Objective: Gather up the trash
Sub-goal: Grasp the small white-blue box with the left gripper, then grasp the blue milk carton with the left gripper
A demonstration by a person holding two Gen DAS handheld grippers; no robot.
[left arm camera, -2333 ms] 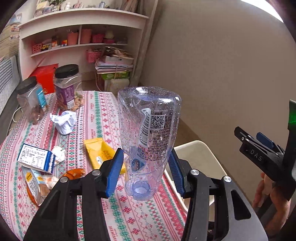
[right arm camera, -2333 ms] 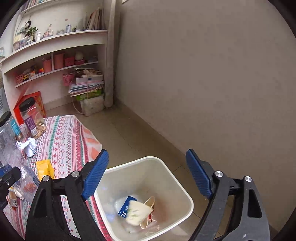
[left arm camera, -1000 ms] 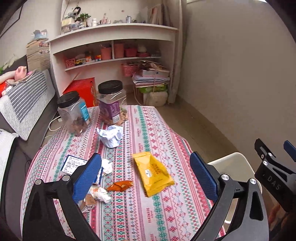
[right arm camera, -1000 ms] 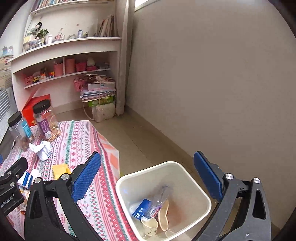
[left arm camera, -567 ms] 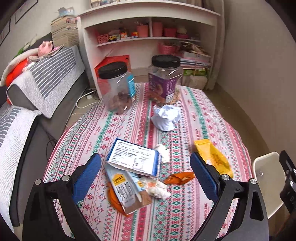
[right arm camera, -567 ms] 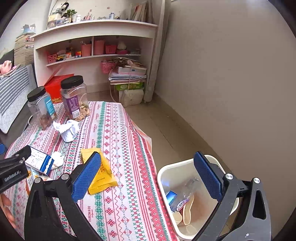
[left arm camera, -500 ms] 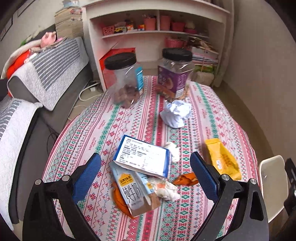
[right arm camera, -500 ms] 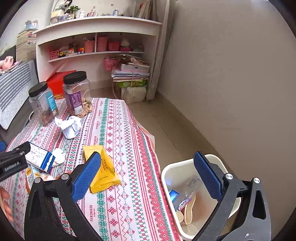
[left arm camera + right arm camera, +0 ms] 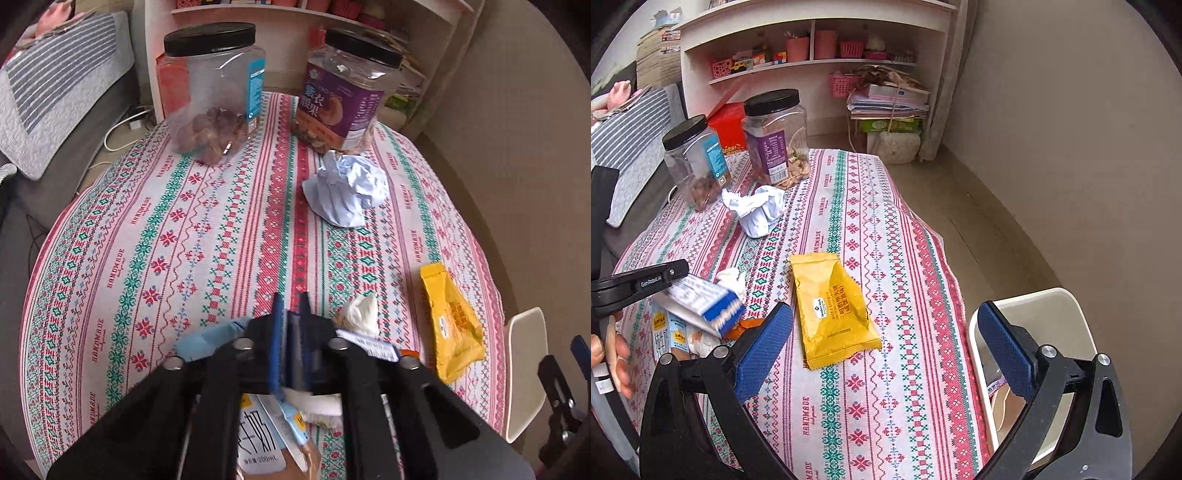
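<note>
The left gripper (image 9: 289,325) fingers are closing on the blue-and-white carton (image 9: 701,299) at the bench's (image 9: 221,229) seven o'clock edge; the thin pinch is risking a slip. The right gripper (image 9: 886,339) fingers are hanging open above the yellow packet (image 9: 833,306), the bin (image 9: 1067,317) at four o'clock.

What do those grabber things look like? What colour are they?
Each gripper is black plastic with silver screws and two blue, bumpy rubber pads. You can see the right gripper best, its pads like little paddles. The left gripper looks the same, and white letters on its side read GenRobot.AI.
</note>
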